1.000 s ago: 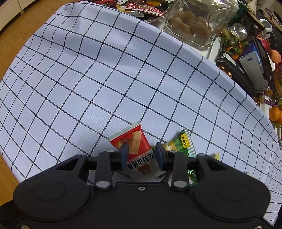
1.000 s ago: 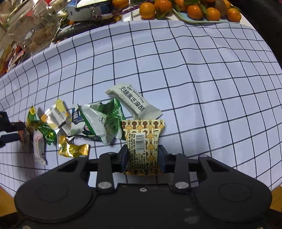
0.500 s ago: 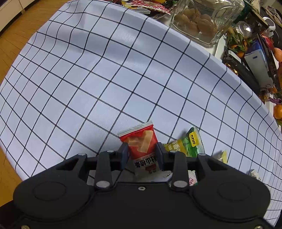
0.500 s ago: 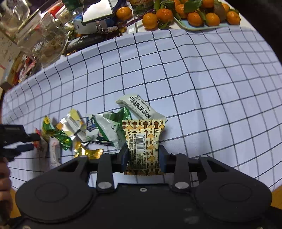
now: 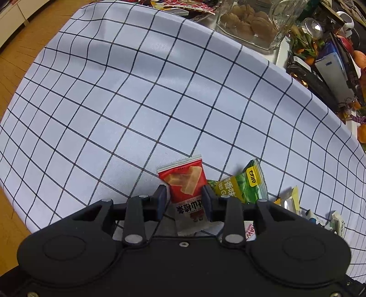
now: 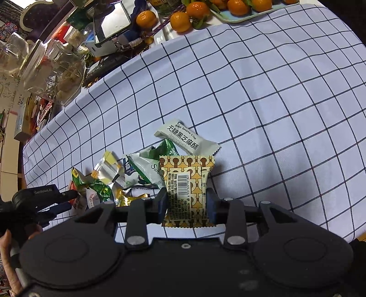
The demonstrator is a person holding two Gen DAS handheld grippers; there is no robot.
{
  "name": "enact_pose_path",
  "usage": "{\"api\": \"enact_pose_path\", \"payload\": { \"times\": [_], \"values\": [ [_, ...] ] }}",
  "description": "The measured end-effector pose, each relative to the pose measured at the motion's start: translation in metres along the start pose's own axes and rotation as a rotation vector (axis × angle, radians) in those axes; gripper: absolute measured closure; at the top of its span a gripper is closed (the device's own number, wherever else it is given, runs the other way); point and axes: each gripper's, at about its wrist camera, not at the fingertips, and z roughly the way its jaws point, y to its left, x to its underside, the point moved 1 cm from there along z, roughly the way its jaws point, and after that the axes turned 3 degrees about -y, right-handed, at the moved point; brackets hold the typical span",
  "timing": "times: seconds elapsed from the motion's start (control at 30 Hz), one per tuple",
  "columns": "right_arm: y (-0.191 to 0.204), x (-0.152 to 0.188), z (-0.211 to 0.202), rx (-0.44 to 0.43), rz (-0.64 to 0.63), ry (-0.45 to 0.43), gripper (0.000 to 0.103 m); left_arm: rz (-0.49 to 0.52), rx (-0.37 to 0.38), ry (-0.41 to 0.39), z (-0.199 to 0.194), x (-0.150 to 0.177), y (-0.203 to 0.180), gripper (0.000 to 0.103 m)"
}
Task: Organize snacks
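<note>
My left gripper (image 5: 183, 198) is shut on a red snack packet (image 5: 185, 182), which stands upright between its pads just above the checked tablecloth (image 5: 137, 102). A green packet (image 5: 244, 185) lies right beside it. My right gripper (image 6: 185, 201) is shut on a yellow-brown patterned packet (image 6: 185, 182) with its barcode facing up. Behind that packet lie a white sesame crisp packet (image 6: 185, 138) and a green-and-white packet (image 6: 146, 169), touching each other. In the right wrist view the left gripper (image 6: 73, 198) shows at the left edge of the snack pile.
A glass jar (image 5: 251, 20) with biscuits stands past the cloth's far edge among clutter. Oranges (image 6: 180, 20) and a phone (image 6: 112, 22) lie at the back. Small gold candies (image 6: 128, 197) sit in the pile. A hand (image 6: 6, 251) holds the left gripper's handle.
The red packet went from tilted to upright between the left pads. The right gripper rolled and drew slightly away from the pile, carrying the patterned packet with it.
</note>
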Motion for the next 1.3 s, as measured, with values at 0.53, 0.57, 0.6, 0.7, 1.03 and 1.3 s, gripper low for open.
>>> {"api": "enact_pose_path", "payload": {
  "times": [0.53, 0.57, 0.6, 0.7, 1.03, 1.3],
  "values": [
    [0.021, 0.014, -0.001, 0.111, -0.185, -0.079, 0.065, -0.05, 0.054, 0.002, 0.0, -0.005, 0.008, 0.059],
    [0.023, 0.014, 0.0, 0.108, -0.189, -0.078, 0.065, -0.049, 0.048, 0.003, 0.002, -0.005, 0.005, 0.059],
    [0.023, 0.014, 0.0, 0.106, -0.193, -0.076, 0.065, -0.042, 0.029, -0.001, 0.003, -0.004, 0.003, 0.059],
    [0.026, 0.016, -0.001, 0.098, -0.206, -0.079, 0.065, -0.031, -0.014, -0.018, 0.005, -0.005, -0.005, 0.059],
    [0.031, 0.023, -0.004, 0.092, -0.244, -0.087, 0.065, -0.029, -0.094, -0.03, 0.016, -0.007, -0.016, 0.05],
    [0.028, 0.021, -0.009, 0.085, -0.239, -0.098, 0.065, -0.073, -0.106, -0.038, 0.02, -0.006, -0.009, 0.042]
  ]
}}
